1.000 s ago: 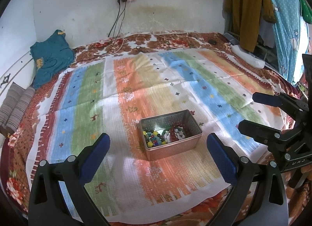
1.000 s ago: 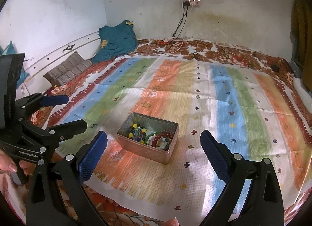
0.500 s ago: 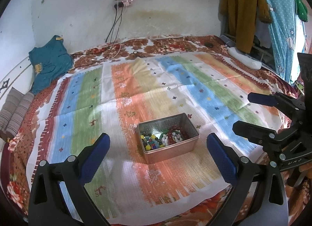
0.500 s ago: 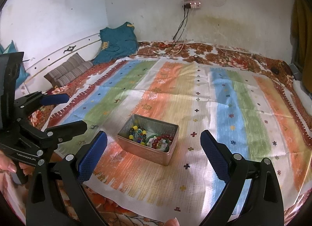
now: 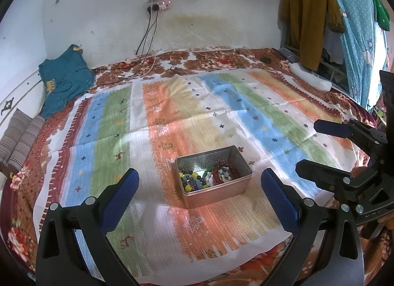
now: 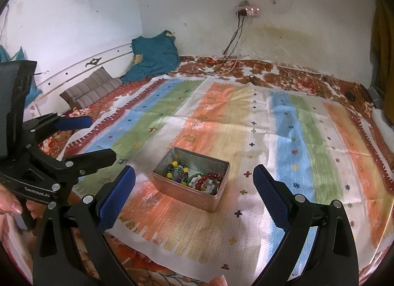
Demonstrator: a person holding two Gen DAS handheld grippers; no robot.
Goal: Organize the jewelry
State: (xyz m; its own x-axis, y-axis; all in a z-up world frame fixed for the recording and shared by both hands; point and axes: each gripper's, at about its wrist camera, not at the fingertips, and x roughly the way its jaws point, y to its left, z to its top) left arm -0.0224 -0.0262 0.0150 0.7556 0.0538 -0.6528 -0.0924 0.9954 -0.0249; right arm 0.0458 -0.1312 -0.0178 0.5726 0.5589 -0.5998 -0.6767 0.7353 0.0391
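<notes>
metal tin (image 5: 213,176) near striped cloth's (image 5: 113,123) front edge; bead bracelets (image 5: 222,171) inside, likely light, slippery, loose. pinch one strand. left gripper (image 5: 199,193) and right gripper (image 6: 193,192) both released, empty.

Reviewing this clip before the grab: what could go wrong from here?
1. The beads and the red bracelet lie tangled together in the tin; lifting one may drag others out.
2. The tin sits loose on a soft cloth; a nudge could slide or tip it.
3. Both grippers, left and right, hang open facing the tin and could clash.
</notes>
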